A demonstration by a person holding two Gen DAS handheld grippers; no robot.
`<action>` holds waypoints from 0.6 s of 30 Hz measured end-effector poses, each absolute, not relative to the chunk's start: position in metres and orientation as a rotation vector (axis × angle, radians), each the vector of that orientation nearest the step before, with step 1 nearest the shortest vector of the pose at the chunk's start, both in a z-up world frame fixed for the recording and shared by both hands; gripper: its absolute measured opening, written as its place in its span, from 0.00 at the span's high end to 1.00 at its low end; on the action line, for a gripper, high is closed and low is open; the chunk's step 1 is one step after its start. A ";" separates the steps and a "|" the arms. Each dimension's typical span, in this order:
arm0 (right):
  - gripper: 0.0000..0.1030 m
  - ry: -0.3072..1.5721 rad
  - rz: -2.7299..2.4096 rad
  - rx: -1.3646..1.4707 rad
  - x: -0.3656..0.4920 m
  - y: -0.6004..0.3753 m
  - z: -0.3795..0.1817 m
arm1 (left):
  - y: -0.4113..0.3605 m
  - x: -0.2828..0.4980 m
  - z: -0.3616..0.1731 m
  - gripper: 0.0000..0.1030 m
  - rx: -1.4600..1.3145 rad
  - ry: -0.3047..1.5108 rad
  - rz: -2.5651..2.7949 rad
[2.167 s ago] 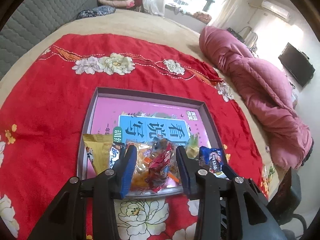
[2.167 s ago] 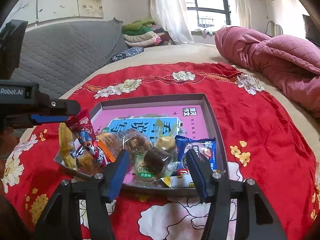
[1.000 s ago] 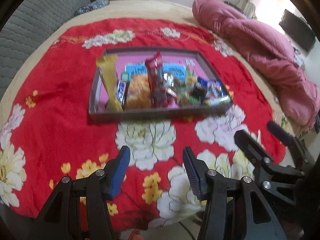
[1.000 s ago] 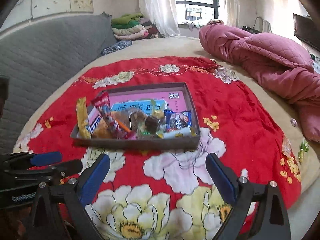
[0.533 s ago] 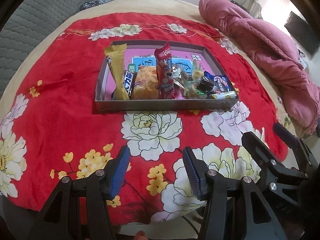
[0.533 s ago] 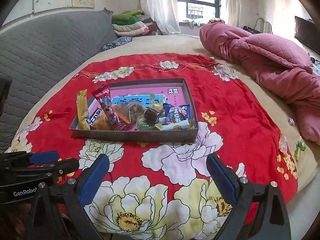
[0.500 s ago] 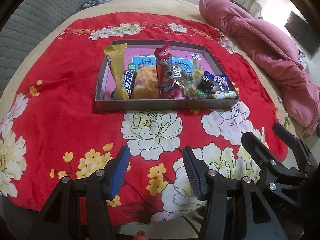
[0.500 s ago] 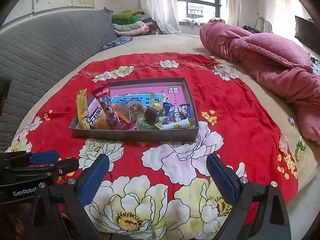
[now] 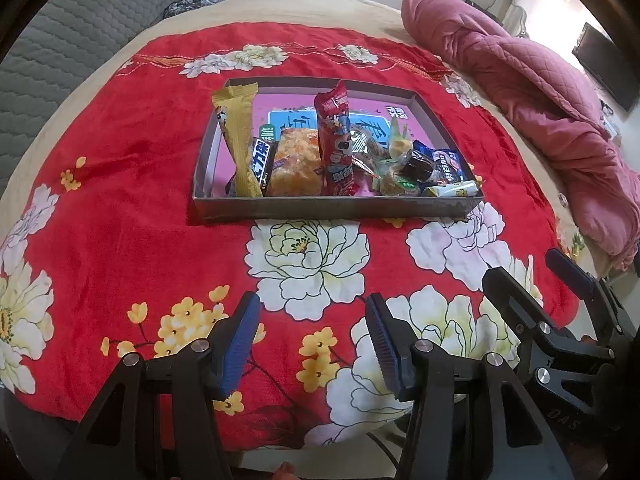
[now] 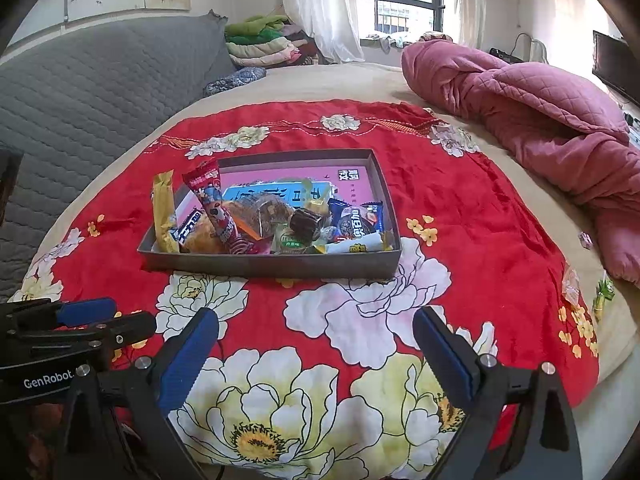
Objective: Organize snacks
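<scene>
Both tongs empty: left gripper [image 9: 312, 332] approx half open, right gripper [image 10: 316, 344] wide, near edge of red cloth [image 9: 120, 208]. Snacks [image 9: 332, 152] piled in tray [image 9: 332, 206] at 12 o'clock. Risk: tall red pack [image 9: 335, 140] & gold bar [image 9: 240, 136] lean upright w/ little support; a nudge likely tips them out.

"GenRobot." shows in white letters on the black body of the left gripper [image 10: 86, 322], at the lower left of the right wrist view, near side of the box [image 10: 280, 266]. "DAS" is stamped faintly on the right gripper [image 9: 568, 280]. Inside the box, big dark Chinese characters run across the blue panel [image 9: 296, 124] of the pink sheet; the black bar wrapper [image 9: 262, 160] carries white Chinese characters. The remaining wrapper print is too small to read.
</scene>
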State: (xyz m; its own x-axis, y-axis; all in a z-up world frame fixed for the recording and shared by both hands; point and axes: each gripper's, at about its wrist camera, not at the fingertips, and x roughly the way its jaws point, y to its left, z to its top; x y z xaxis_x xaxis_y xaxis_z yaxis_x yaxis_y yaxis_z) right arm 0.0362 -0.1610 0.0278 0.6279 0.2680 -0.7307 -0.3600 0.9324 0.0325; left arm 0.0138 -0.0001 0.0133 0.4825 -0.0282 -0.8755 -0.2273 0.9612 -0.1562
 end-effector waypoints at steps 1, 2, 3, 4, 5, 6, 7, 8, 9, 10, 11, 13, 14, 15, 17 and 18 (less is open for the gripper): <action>0.05 0.816 0.360 -0.120 0.036 -0.161 0.028 | 0.000 0.014 0.013 0.45 -0.266 1.066 0.123; 0.05 0.817 0.360 -0.120 0.036 -0.161 0.027 | 0.000 0.014 0.013 0.45 -0.265 1.067 0.123; 0.05 0.818 0.361 -0.120 0.036 -0.161 0.027 | 0.000 0.014 0.012 0.45 -0.265 1.068 0.123; 0.05 0.819 0.360 -0.119 0.036 -0.161 0.027 | 0.000 0.014 0.012 0.45 -0.266 1.069 0.124; 0.05 0.819 0.359 -0.118 0.036 -0.161 0.027 | 0.000 0.014 0.012 0.45 -0.266 1.069 0.125; 0.05 0.818 0.360 -0.117 0.037 -0.161 0.027 | 0.000 0.014 0.012 0.45 -0.266 1.068 0.124; 0.05 0.818 0.360 -0.117 0.036 -0.161 0.027 | 0.000 0.014 0.012 0.45 -0.266 1.067 0.124; 0.05 0.819 0.361 -0.118 0.037 -0.161 0.027 | 0.000 0.014 0.012 0.45 -0.265 1.067 0.124; 0.05 0.821 0.360 -0.119 0.037 -0.161 0.026 | 0.000 0.014 0.012 0.45 -0.266 1.068 0.124; 0.05 0.820 0.360 -0.119 0.037 -0.162 0.027 | 0.000 0.014 0.012 0.45 -0.266 1.068 0.124; 0.05 0.820 0.360 -0.119 0.036 -0.162 0.027 | 0.000 0.014 0.012 0.45 -0.265 1.068 0.125; 0.05 0.819 0.360 -0.119 0.037 -0.162 0.027 | 0.000 0.014 0.012 0.45 -0.266 1.068 0.126; 0.05 0.818 0.361 -0.119 0.036 -0.162 0.026 | 0.000 0.014 0.012 0.45 -0.266 1.068 0.126; 0.05 0.819 0.360 -0.119 0.037 -0.162 0.027 | 0.000 0.014 0.012 0.45 -0.266 1.067 0.124; 0.05 0.818 0.360 -0.119 0.036 -0.162 0.027 | 0.000 0.014 0.012 0.45 -0.266 1.067 0.126; 0.05 0.818 0.360 -0.119 0.037 -0.162 0.027 | 0.000 0.014 0.012 0.45 -0.267 1.067 0.126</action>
State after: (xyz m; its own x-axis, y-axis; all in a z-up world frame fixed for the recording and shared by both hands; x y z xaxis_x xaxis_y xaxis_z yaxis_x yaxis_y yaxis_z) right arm 0.0365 -0.1617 0.0269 0.6266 0.2677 -0.7319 -0.3585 0.9329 0.0343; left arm 0.0137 -0.0003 0.0118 0.4798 -0.0268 -0.8769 -0.2298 0.9608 -0.1551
